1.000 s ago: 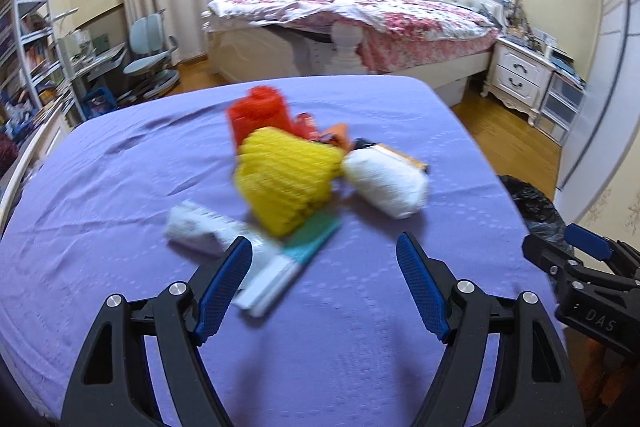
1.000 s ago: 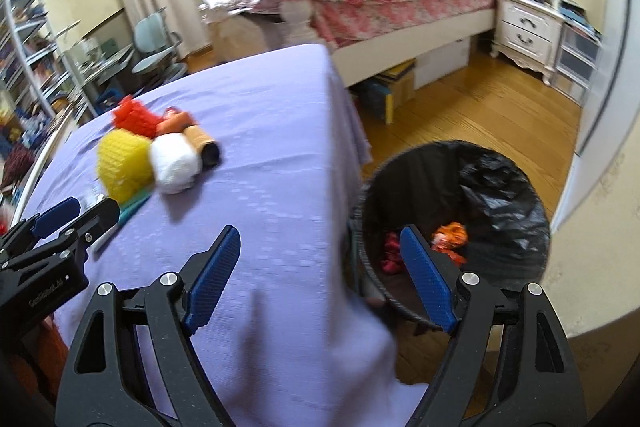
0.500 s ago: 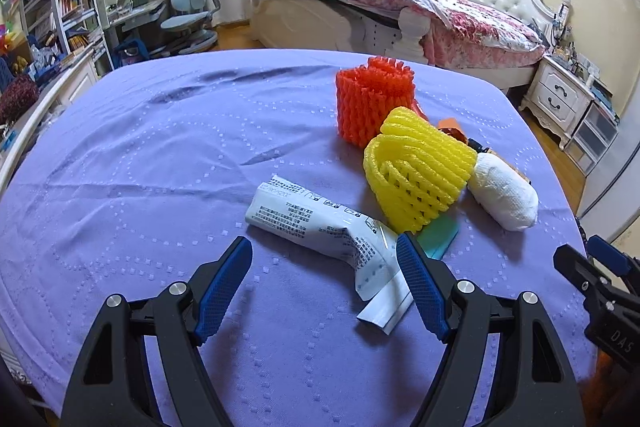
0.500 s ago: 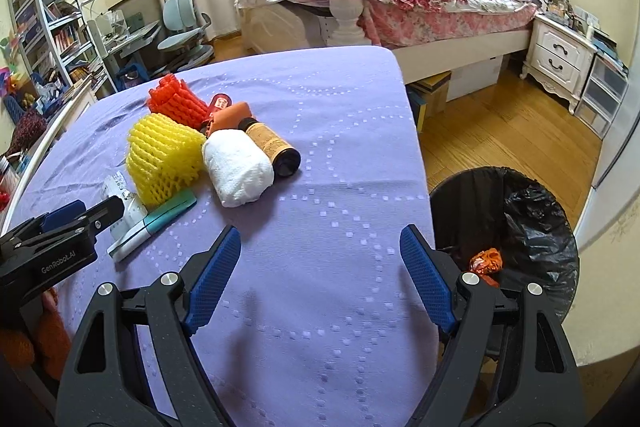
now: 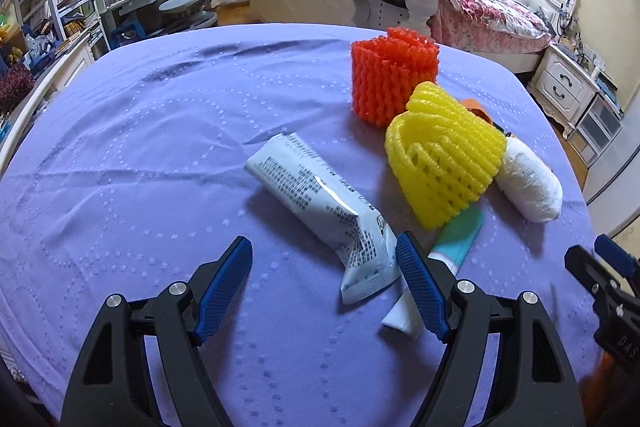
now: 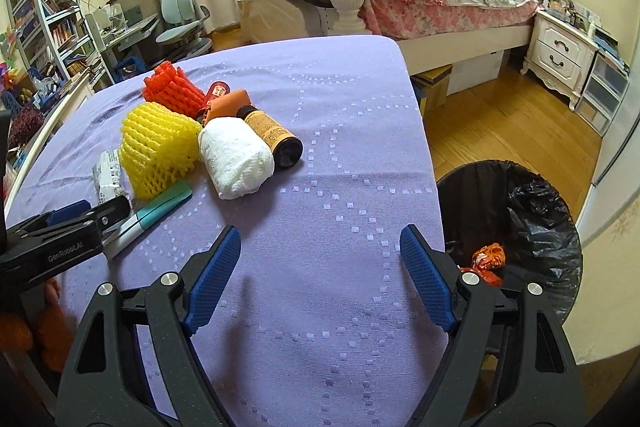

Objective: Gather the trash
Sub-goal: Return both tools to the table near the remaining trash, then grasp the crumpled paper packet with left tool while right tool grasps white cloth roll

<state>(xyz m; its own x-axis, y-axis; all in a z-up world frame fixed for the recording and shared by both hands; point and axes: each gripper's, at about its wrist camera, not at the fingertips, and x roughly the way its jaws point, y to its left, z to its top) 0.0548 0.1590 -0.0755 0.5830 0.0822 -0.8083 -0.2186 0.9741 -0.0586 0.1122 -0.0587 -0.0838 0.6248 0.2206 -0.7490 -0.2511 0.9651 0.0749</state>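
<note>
Both grippers hang wide open and empty over the purple counter (image 5: 120,147). The left gripper (image 5: 324,279) is near a crumpled white wrapper (image 5: 320,203); the right gripper (image 6: 320,267) is over bare cloth. Beside the counter stands a black bin (image 6: 536,227) with some trash inside.

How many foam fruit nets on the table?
2. The orange foam net stands at the far end of the pile; the yellow foam net lies right in front of it, beside the white wad. More could be hidden underneath.
</note>
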